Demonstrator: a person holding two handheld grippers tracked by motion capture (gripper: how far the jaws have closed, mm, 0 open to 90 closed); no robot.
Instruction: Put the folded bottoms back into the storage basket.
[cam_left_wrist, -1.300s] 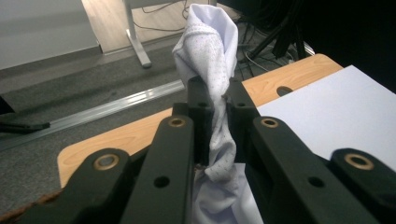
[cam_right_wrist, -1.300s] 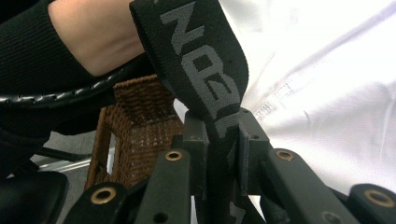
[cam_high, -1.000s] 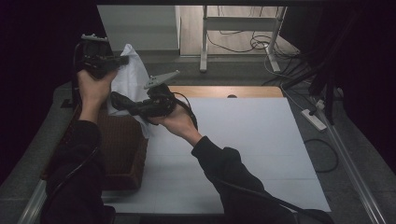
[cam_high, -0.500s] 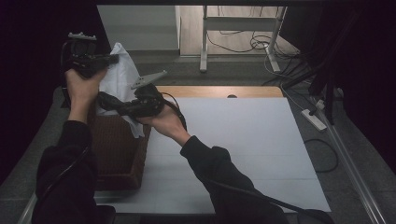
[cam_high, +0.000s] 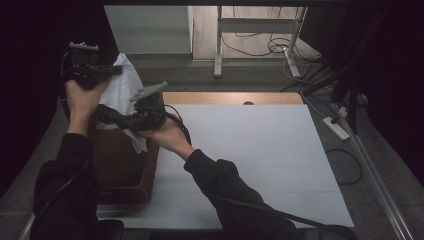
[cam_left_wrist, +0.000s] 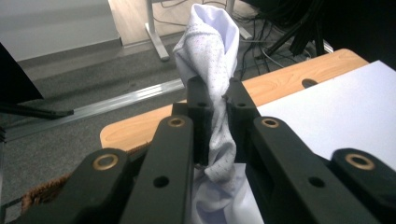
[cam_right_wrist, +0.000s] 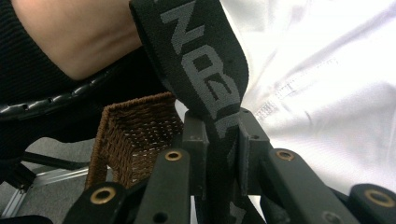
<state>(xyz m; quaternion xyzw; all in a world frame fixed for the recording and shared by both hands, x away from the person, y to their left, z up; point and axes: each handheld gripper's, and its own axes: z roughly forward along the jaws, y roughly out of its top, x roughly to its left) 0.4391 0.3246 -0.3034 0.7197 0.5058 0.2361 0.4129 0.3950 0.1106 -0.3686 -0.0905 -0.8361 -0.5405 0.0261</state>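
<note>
White garment (cam_high: 122, 92) hangs above the brown wicker basket (cam_high: 122, 167) at the table's (cam_high: 250, 150) left edge, held up between both tongs. Left tongs (cam_left_wrist: 215, 105) are clamped on a bunched fold of its white fabric, above the basket's far end. Right tongs (cam_right_wrist: 217, 135) pinch its black lettered waistband (cam_right_wrist: 201, 60), just over the basket's rim.

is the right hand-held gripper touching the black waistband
Touching: the right gripper view shows the right hand-held gripper with both jaws closed on the black waistband.
</note>
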